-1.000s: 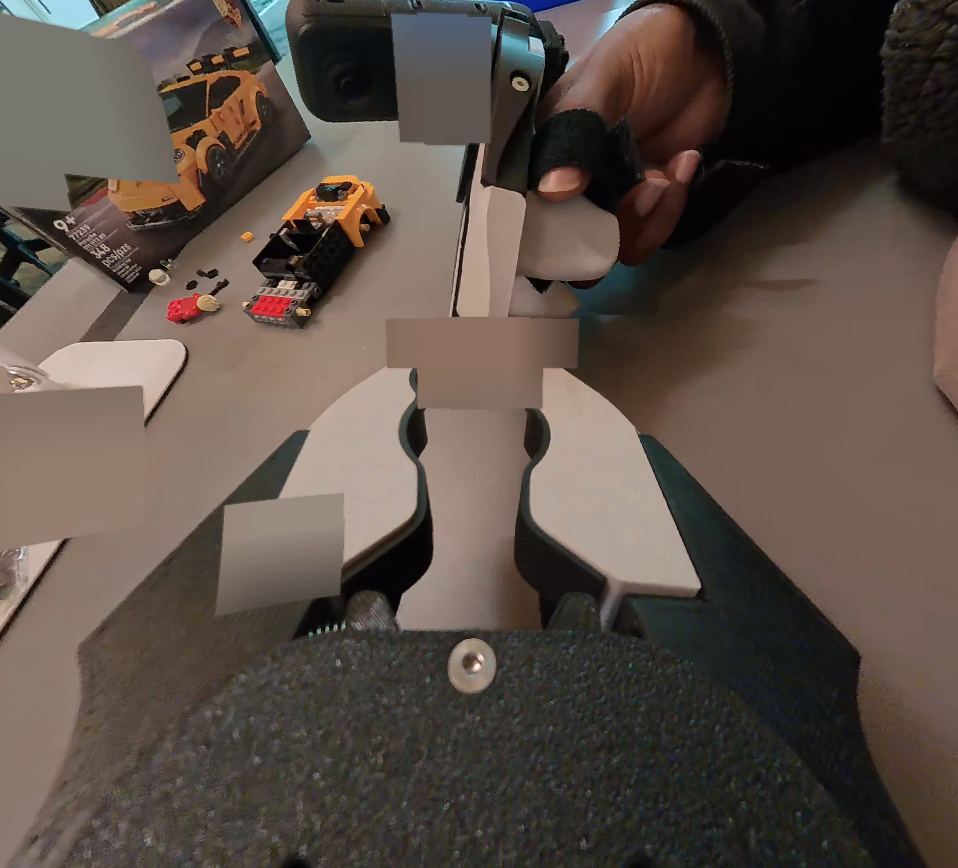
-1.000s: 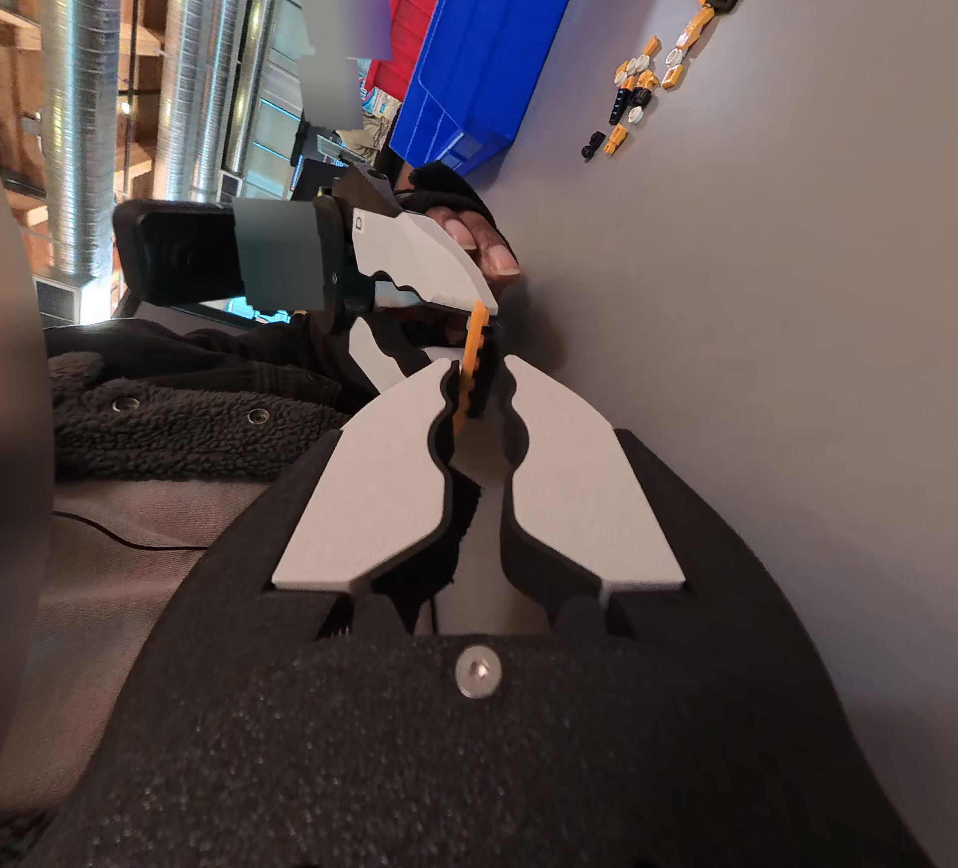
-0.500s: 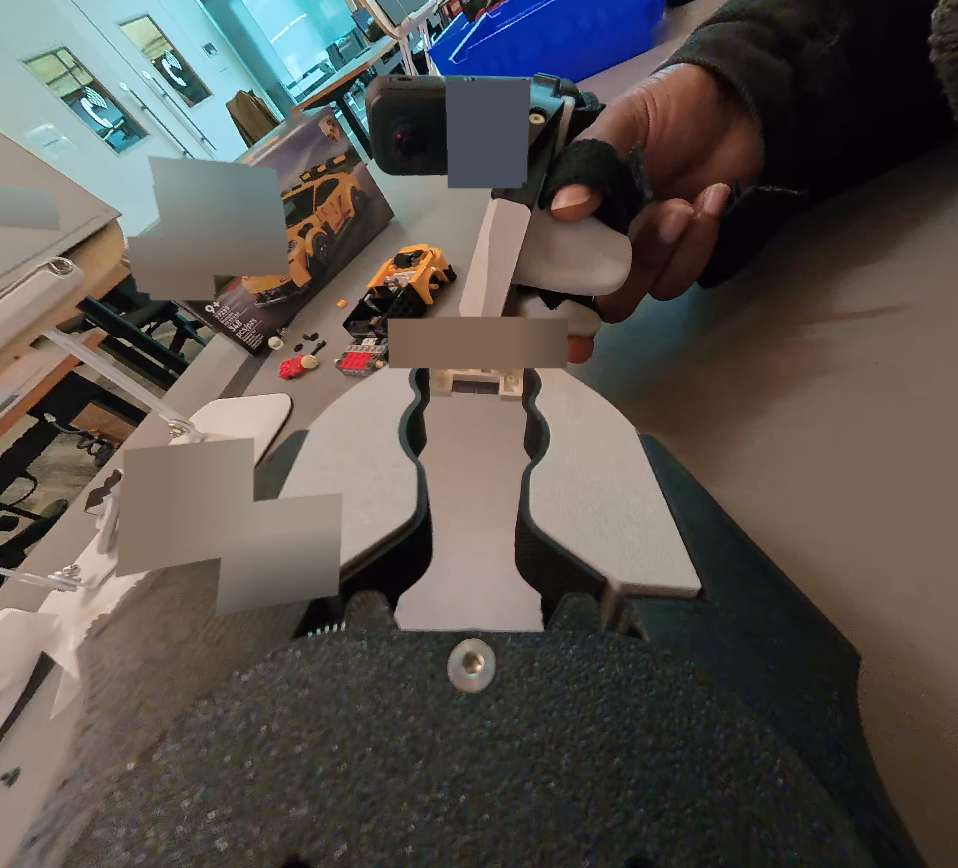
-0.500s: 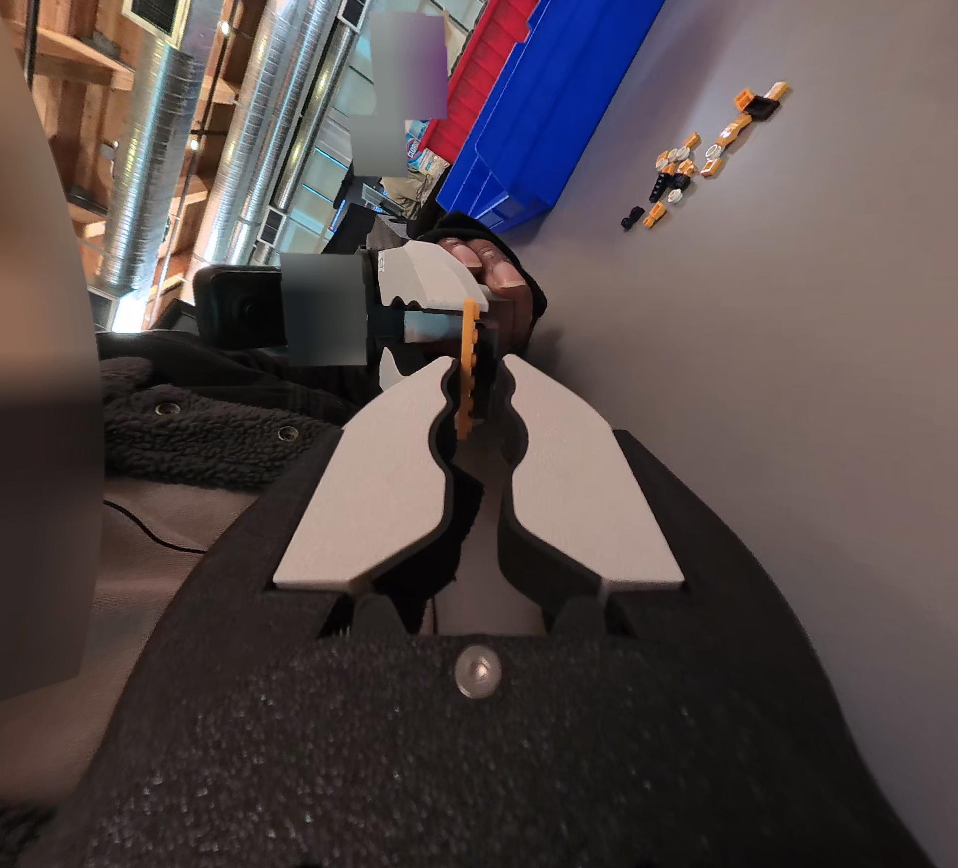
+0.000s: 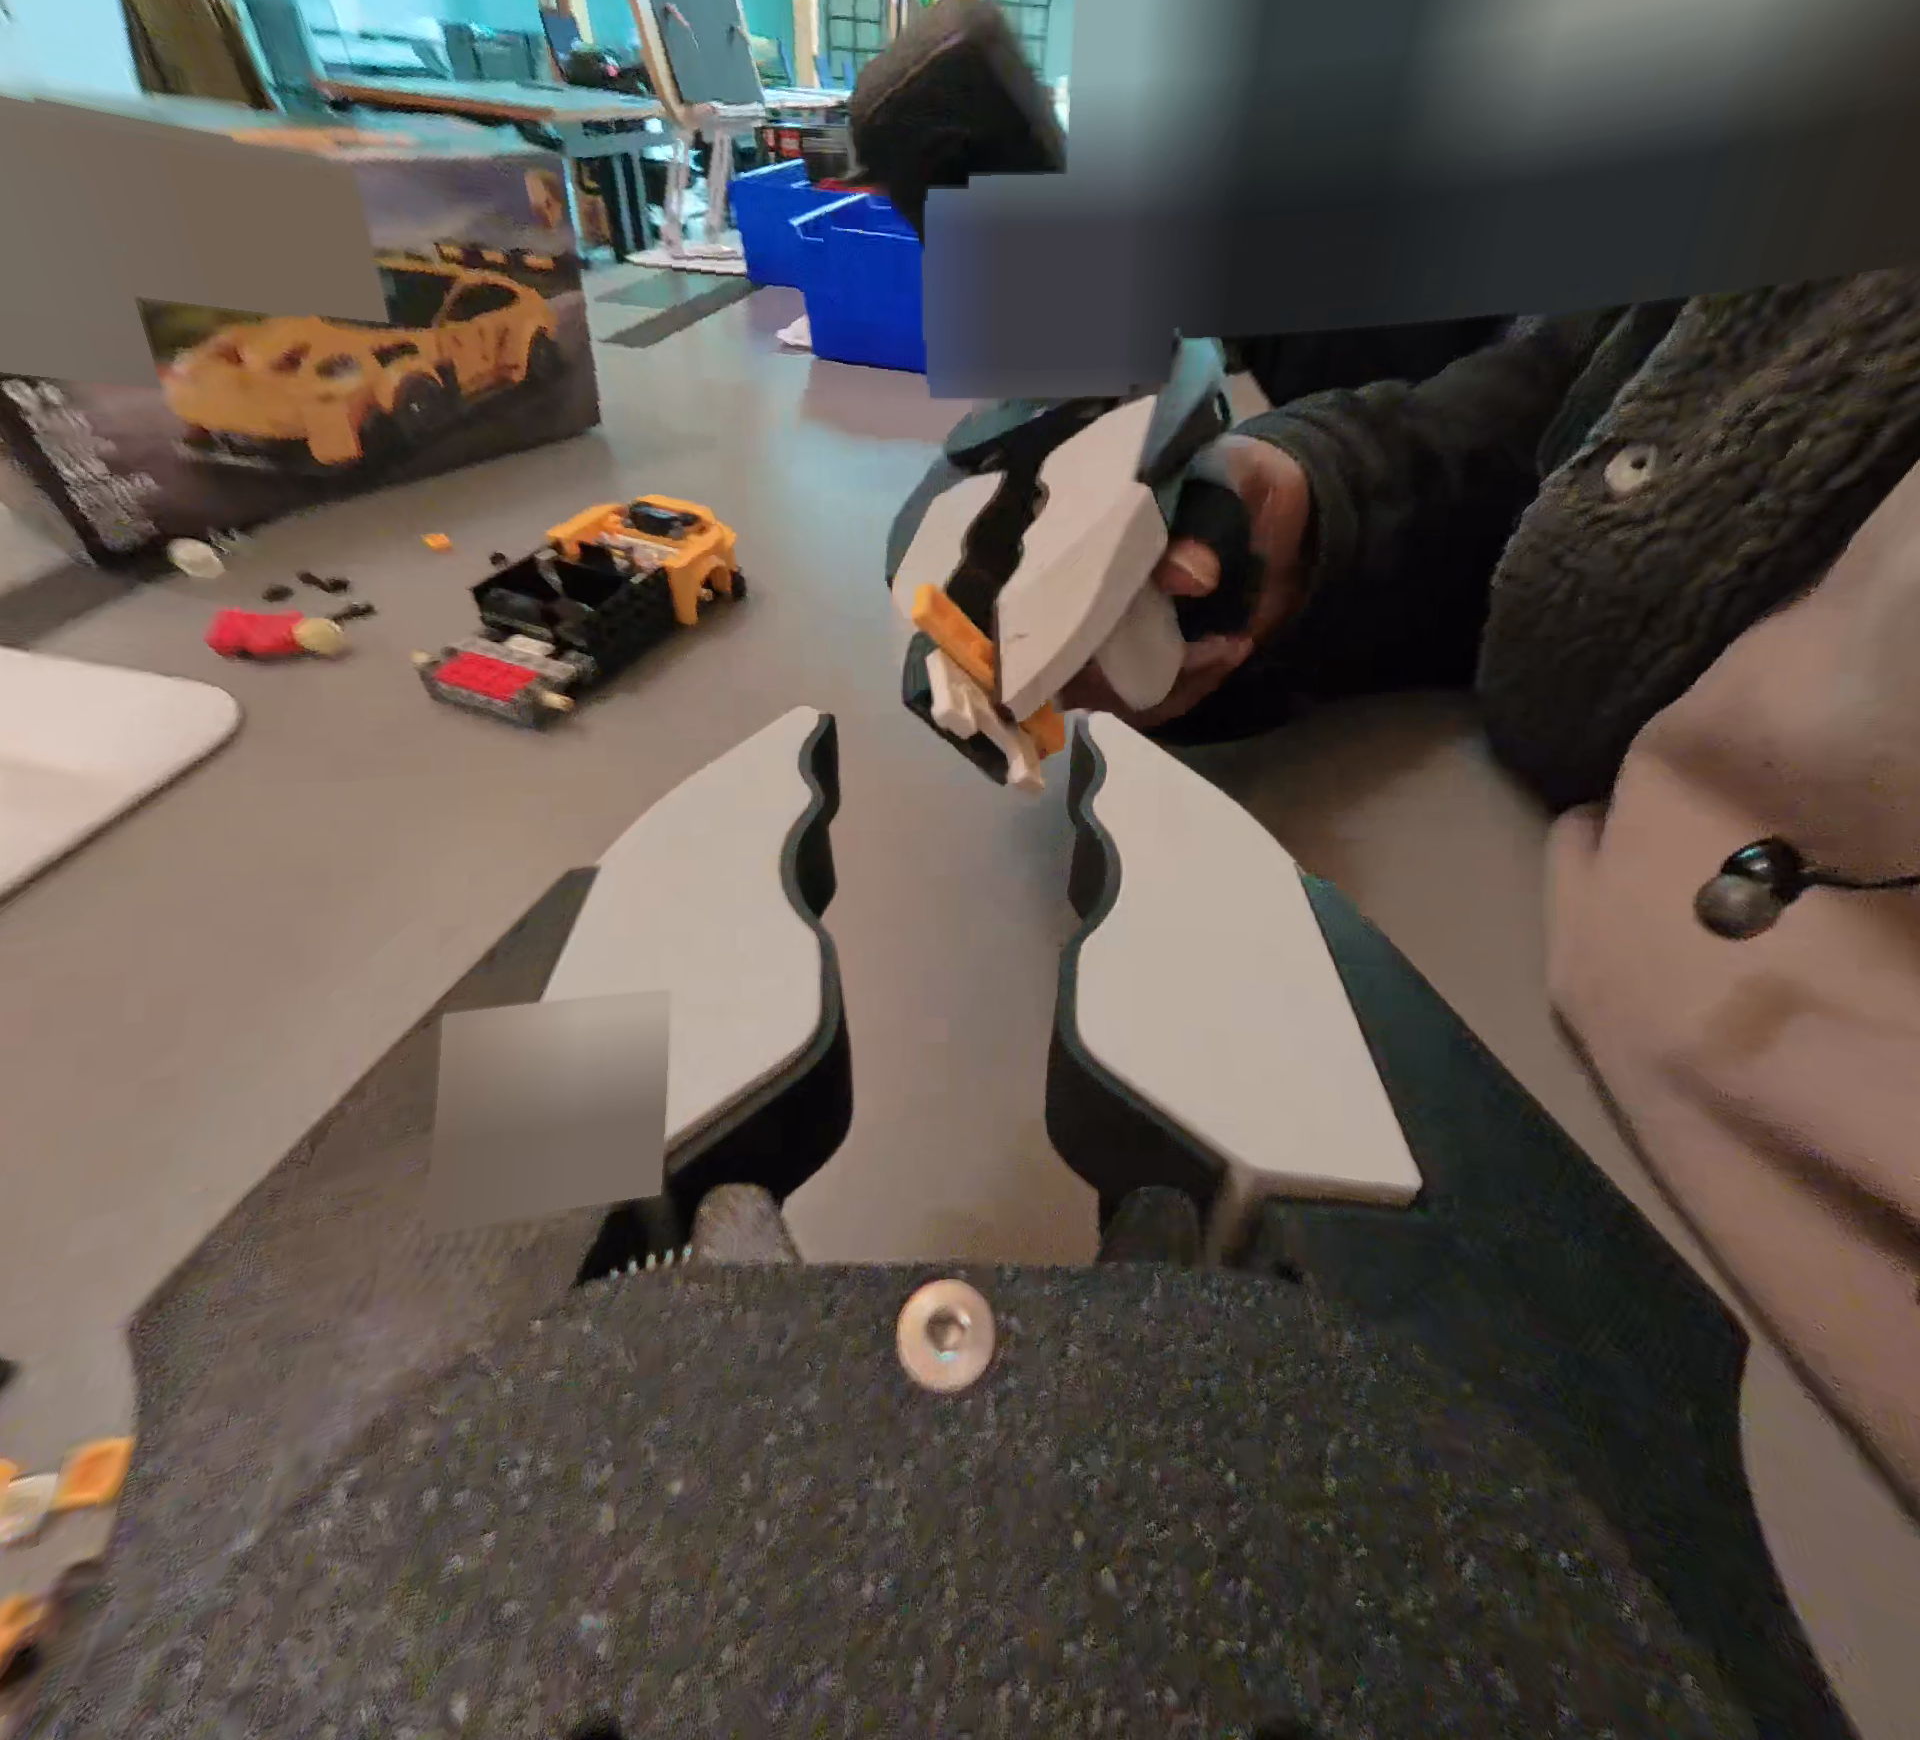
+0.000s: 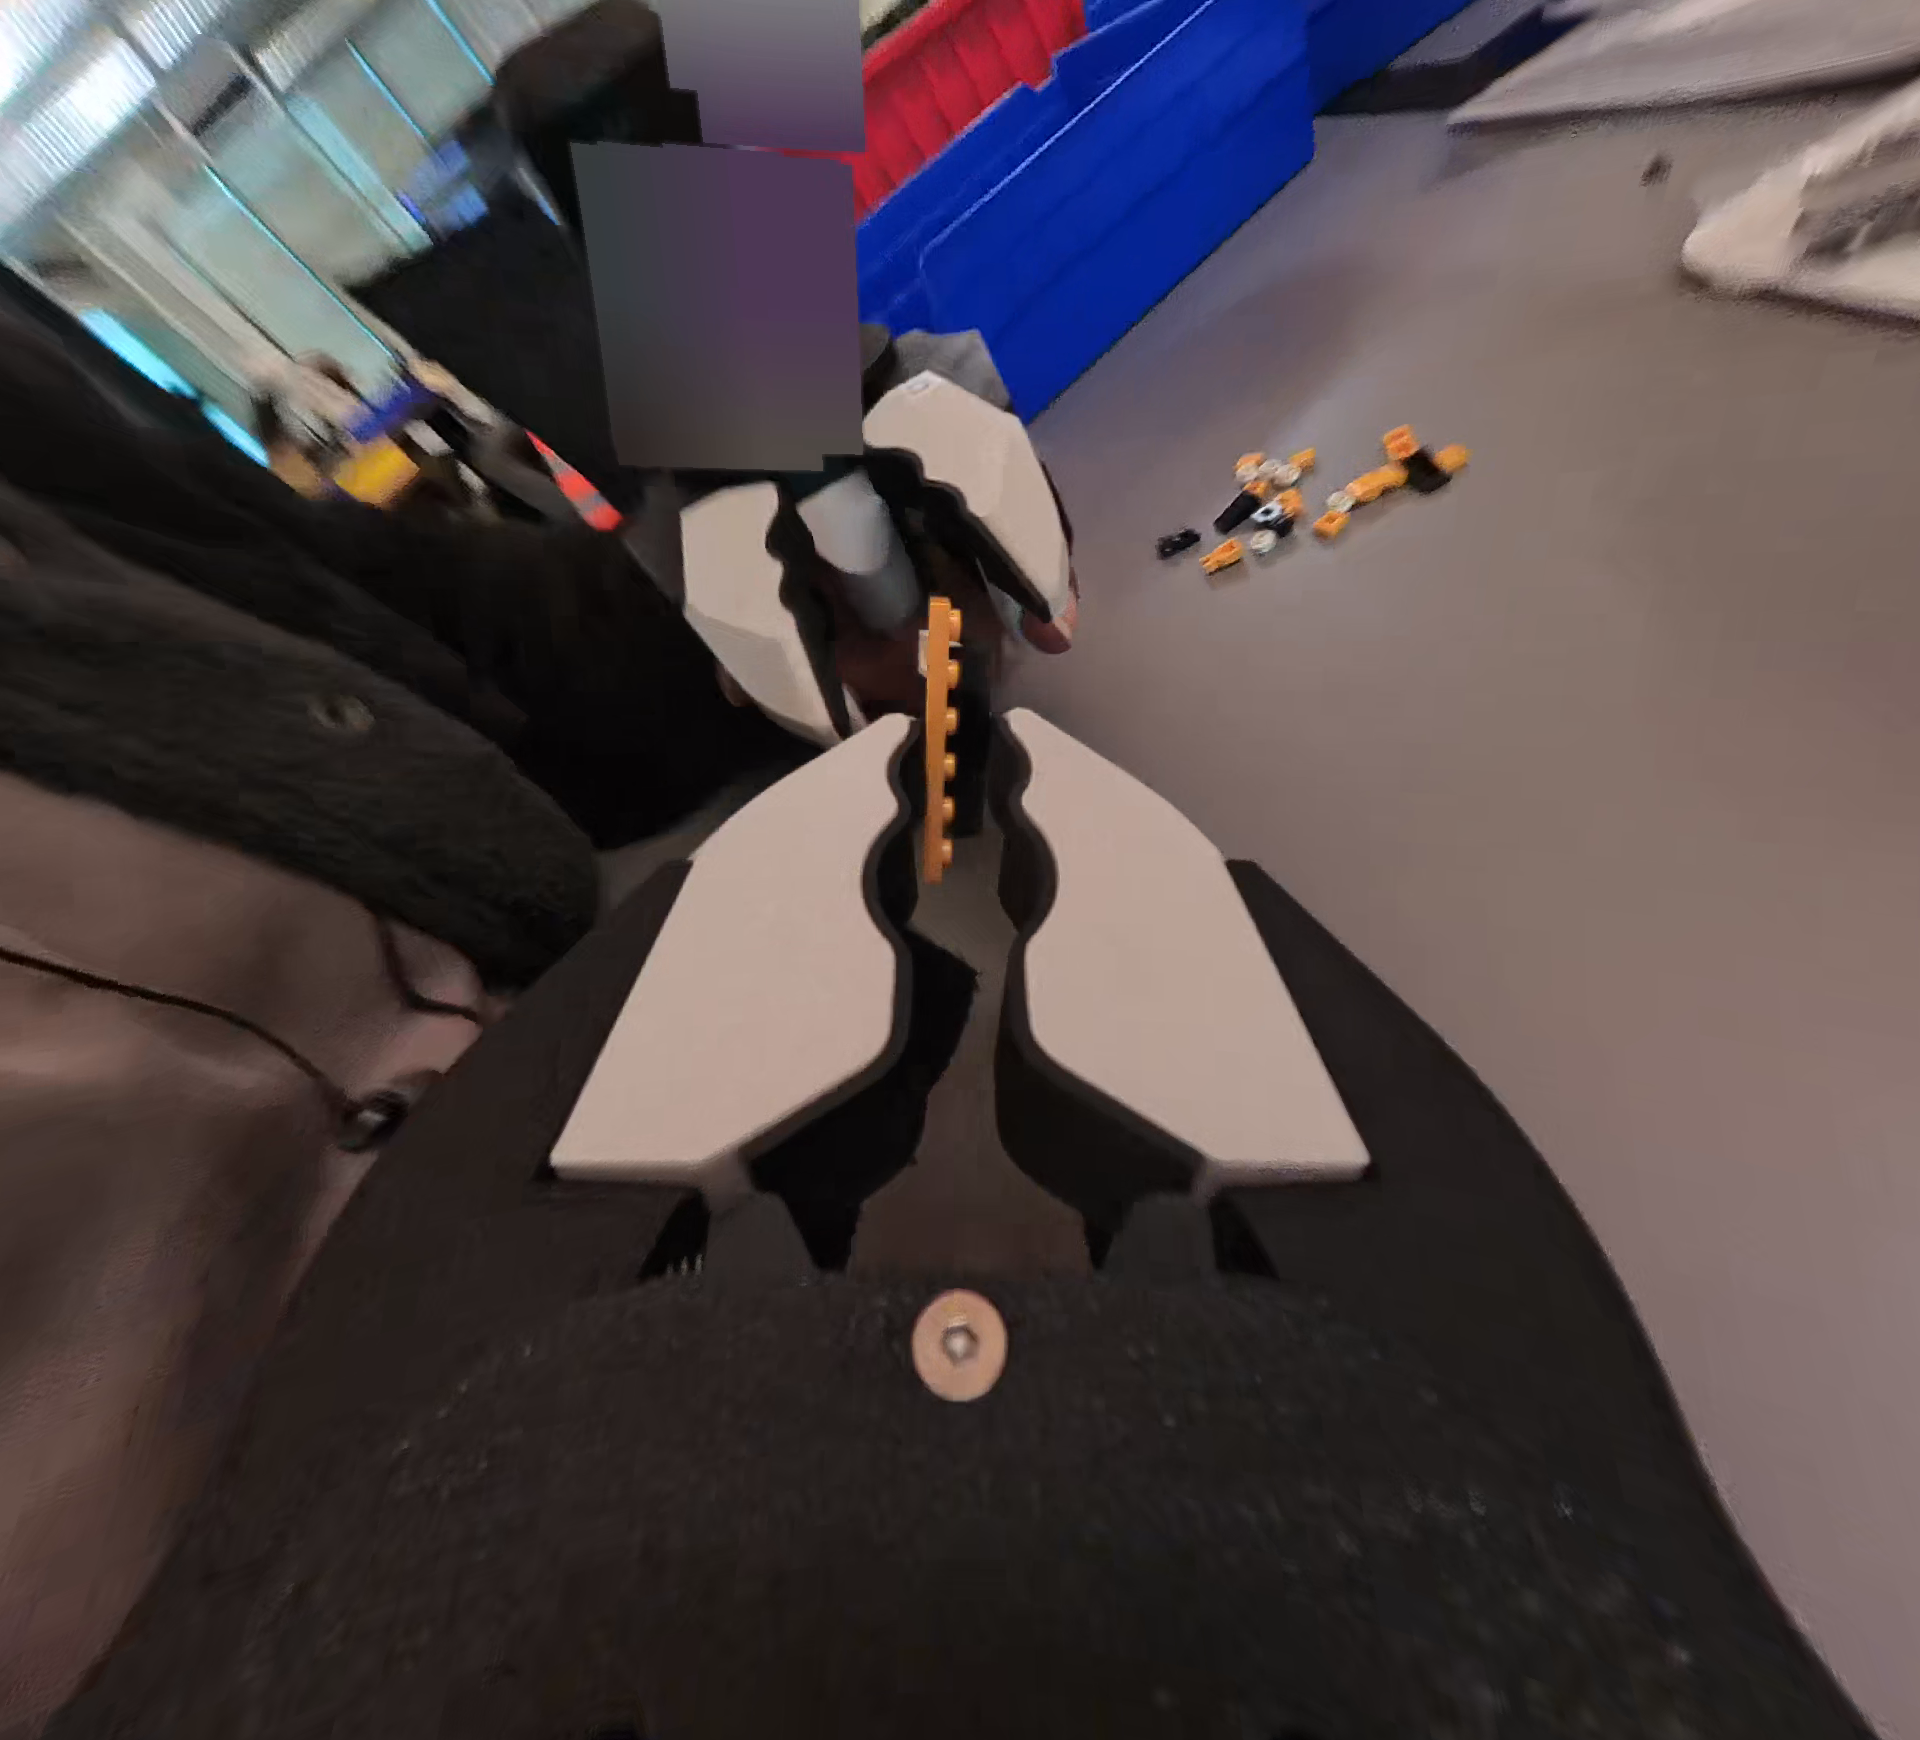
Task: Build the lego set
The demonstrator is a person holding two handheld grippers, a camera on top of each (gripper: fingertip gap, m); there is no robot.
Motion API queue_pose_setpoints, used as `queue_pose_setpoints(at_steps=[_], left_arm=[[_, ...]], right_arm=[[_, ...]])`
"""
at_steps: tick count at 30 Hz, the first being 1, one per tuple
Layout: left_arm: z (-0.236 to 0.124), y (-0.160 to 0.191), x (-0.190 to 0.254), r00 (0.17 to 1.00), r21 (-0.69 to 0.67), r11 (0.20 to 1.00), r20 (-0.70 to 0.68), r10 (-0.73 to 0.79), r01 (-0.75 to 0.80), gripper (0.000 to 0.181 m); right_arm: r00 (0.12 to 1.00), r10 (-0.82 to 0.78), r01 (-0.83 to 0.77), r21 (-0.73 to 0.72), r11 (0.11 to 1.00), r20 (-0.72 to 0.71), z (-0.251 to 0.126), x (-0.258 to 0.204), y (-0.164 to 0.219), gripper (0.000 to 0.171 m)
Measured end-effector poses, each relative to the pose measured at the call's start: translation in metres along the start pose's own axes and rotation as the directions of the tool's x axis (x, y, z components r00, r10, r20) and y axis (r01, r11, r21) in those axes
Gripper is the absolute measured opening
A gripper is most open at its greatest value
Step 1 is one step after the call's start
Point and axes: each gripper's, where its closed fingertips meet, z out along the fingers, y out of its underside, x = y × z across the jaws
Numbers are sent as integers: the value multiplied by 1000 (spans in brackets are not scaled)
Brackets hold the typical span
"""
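Note:
My right gripper (image 6: 954, 729) is shut on a small sub-assembly (image 6: 940, 734): a long orange studded plate with black and white parts, held edge-on. In the left wrist view this sub-assembly (image 5: 982, 703) hangs from the right gripper's fingers (image 5: 1070, 568), just beyond my left gripper (image 5: 951, 740). The left gripper is open and holds nothing; its right fingertip is close to the sub-assembly's lower end. The partly built orange and black car (image 5: 603, 599) sits on the grey table (image 5: 416, 838) to the left.
The set's box (image 5: 312, 360) stands at the back left, with a red piece (image 5: 249, 632) and small black bits in front. A white pad (image 5: 83, 755) lies at the left edge. Loose orange, black and white pieces (image 6: 1330, 495) lie farther out. Blue bins (image 6: 1143, 215) stand behind. A person's sleeve (image 5: 1403, 495) is close on the right. My two grippers' fingertips are within a few centimetres of each other. The red piece (image 5: 249, 632) is about equally far from each gripper, around 30 cm.
The white end of the sub-assembly was between my left fingertips; now it is outside them, tilted and held only by the right gripper. Both cameras have swung round.

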Motion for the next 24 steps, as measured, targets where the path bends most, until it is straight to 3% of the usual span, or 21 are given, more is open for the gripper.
queue_pose_setpoints(at_steps=[4,7,9,16,24], left_arm=[[1,-4,7,998,24,999,-53,-45,46,35],[1,-1,18,994,-6,1000,-106,-10,9,15],[0,-1,21,994,-12,999,-107,29,-31,12],[0,-4,31,974,-8,979,-93,204,-206,16],[-4,-6,39,934,2,937,-83,348,-349,12]], right_arm=[[943,-324,320,-63,945,-71,5,-10,5,11],[867,-488,482,-85,872,-100,6,-16,7,12],[816,-566,559,-92,824,-114,6,-19,7,12],[696,-706,695,-121,708,-130,8,-25,11,12],[633,-763,753,-125,646,-130,8,-35,11,12]])
